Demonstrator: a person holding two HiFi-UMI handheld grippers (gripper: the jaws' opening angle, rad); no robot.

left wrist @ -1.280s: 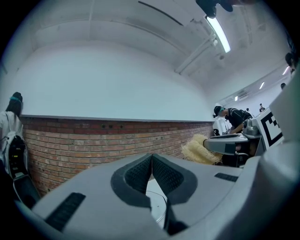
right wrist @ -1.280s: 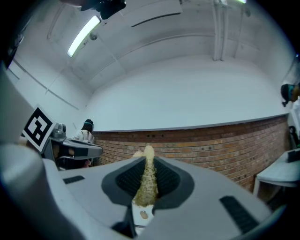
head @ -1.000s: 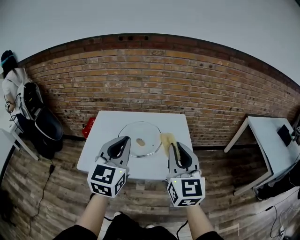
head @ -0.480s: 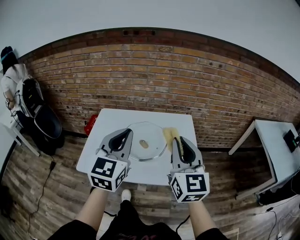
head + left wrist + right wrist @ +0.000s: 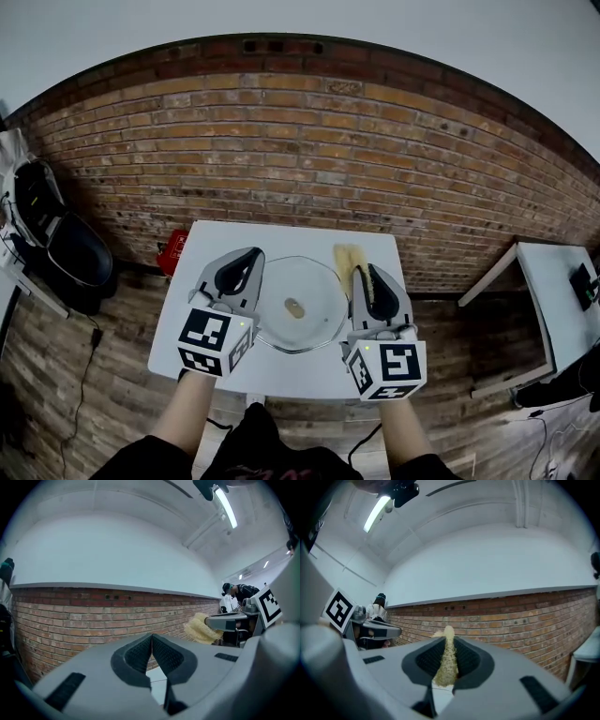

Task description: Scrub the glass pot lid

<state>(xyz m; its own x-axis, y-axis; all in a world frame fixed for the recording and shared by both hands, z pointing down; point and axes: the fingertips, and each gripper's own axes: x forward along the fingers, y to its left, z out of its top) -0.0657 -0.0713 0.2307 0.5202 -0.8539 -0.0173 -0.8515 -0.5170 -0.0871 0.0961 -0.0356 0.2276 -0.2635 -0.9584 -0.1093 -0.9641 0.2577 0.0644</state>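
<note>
Brick wall (image 5: 300, 159) backs our white table (image 5: 211, 352); the glass pot lid (image 5: 300, 305) lies between our closed, empty left gripper (image 5: 251, 257) and right gripper (image 5: 360, 274) clamping a yellow scrub pad (image 5: 345, 255).

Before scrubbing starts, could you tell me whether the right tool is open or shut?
Shut on the yellow scrubbing pad: in the right gripper view the right tool clamps it from both sides.

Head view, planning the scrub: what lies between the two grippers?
The glass pot lid, on the white table, lies between left gripper and right gripper, per the head view.
</note>
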